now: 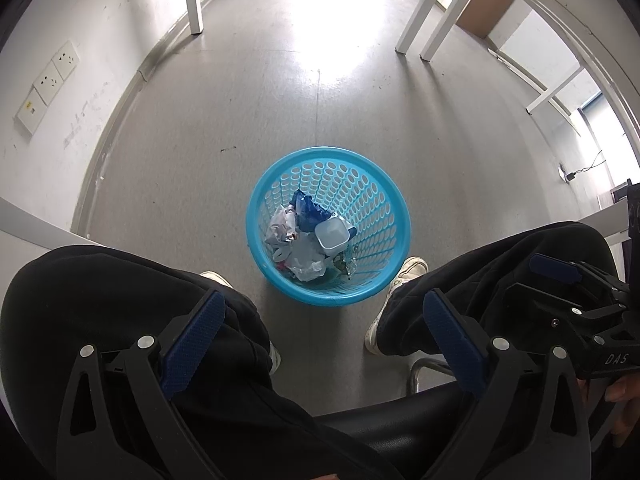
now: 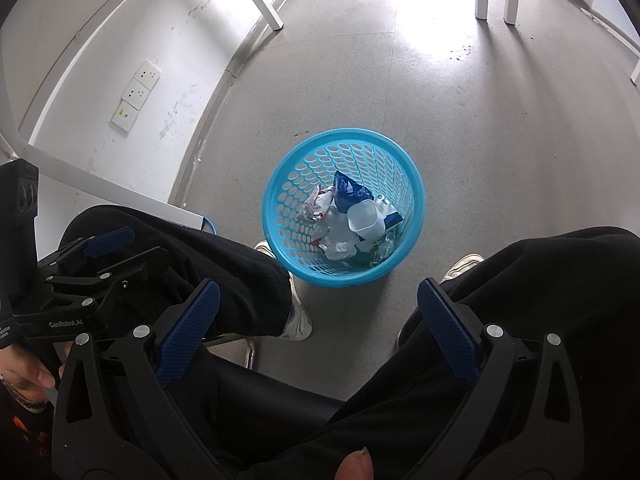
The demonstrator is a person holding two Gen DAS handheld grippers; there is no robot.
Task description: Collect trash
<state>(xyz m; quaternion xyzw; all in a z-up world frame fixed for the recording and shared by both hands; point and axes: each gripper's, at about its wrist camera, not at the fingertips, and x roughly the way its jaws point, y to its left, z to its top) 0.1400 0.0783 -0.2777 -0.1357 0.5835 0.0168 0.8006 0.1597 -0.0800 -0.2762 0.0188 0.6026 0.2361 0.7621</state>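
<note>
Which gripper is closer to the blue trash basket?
Hard to call; they look about level. The left gripper and right gripper both hang open above the person's lap, side by side, each short of the basket standing on the floor between the feet.

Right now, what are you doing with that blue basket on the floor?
A person sits on a chair with a blue basket on the floor between their feet. It already holds trash: crumpled paper, a dark blue wrapper and a white plastic cup. The person holds a gripper in each hand above their knees. The left gripper and the right gripper are both open and empty, pointing down at the basket.
</note>
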